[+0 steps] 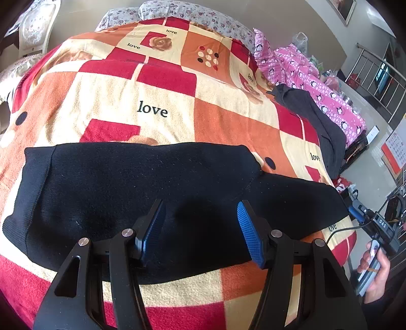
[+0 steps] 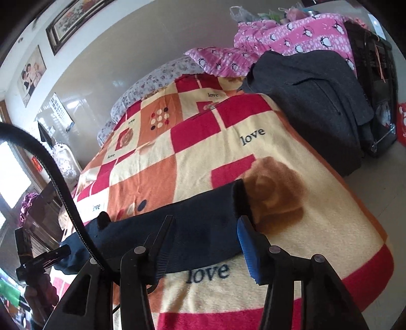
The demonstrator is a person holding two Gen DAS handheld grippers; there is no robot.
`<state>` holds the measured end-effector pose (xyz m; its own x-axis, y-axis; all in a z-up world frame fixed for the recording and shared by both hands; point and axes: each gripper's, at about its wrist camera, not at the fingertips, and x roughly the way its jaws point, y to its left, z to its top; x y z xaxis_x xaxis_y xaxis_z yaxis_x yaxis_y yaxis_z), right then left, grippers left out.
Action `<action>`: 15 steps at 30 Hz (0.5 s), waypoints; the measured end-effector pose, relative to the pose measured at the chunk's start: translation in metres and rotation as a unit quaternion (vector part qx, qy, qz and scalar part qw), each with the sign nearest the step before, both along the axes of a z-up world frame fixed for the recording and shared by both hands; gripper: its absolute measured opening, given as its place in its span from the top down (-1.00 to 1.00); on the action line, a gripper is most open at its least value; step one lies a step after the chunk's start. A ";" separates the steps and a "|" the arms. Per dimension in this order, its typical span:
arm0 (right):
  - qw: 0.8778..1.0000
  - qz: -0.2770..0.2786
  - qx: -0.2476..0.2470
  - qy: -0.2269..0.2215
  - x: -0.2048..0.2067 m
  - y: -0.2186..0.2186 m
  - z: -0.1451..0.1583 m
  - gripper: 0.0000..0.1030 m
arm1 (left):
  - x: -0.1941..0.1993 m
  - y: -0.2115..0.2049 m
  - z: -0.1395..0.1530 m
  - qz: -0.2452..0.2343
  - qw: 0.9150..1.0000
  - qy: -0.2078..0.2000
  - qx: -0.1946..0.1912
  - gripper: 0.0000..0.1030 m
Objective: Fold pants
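Observation:
Black pants (image 1: 152, 198) lie folded in a long band across the checked "love" blanket (image 1: 127, 88) on the bed. My left gripper (image 1: 201, 226) hovers just above their middle, open, with nothing between its blue pads (image 1: 250, 236). In the right wrist view the same pants (image 2: 203, 223) stretch from the lower left to a cuff end by a brown rose print. My right gripper (image 2: 205, 243) stands open over that end, and the cloth lies flat beneath its fingers. A hand (image 1: 378, 274) holds a gripper handle at the bed's right edge.
A dark grey garment (image 2: 317, 101) and a pink penguin-print quilt (image 2: 291, 33) are piled along the bed's right side. Floral pillows (image 1: 182, 10) lie at the head. A black cable (image 2: 63, 190) arcs at the left. The bed's near edge runs just below the pants.

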<state>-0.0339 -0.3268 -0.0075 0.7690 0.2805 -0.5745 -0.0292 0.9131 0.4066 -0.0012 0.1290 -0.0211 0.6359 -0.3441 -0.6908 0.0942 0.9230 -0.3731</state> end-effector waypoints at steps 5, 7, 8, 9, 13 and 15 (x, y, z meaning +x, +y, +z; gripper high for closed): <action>0.998 0.064 -0.010 0.013 0.016 0.052 -0.006 0.06 | 0.004 0.003 0.005 0.005 1.000 -0.003 0.007 -0.15; 0.995 0.097 -0.022 0.021 0.027 0.077 -0.009 0.06 | 0.003 0.004 0.006 0.006 1.000 -0.007 0.006 -0.15; 0.993 0.111 -0.023 0.024 0.032 0.086 -0.011 0.06 | 0.002 0.004 0.006 0.007 1.000 -0.007 0.008 -0.15; 0.991 0.131 -0.023 0.027 0.040 0.099 -0.012 0.06 | 0.001 0.004 0.006 0.007 1.000 -0.009 0.011 -0.15; 0.983 0.180 -0.026 0.025 0.062 0.133 -0.013 0.04 | -0.007 0.005 0.012 0.012 0.999 -0.022 0.039 -0.15; 0.979 0.202 -0.027 0.026 0.074 0.149 -0.013 0.03 | -0.014 0.007 0.017 0.013 0.998 -0.033 0.055 -0.15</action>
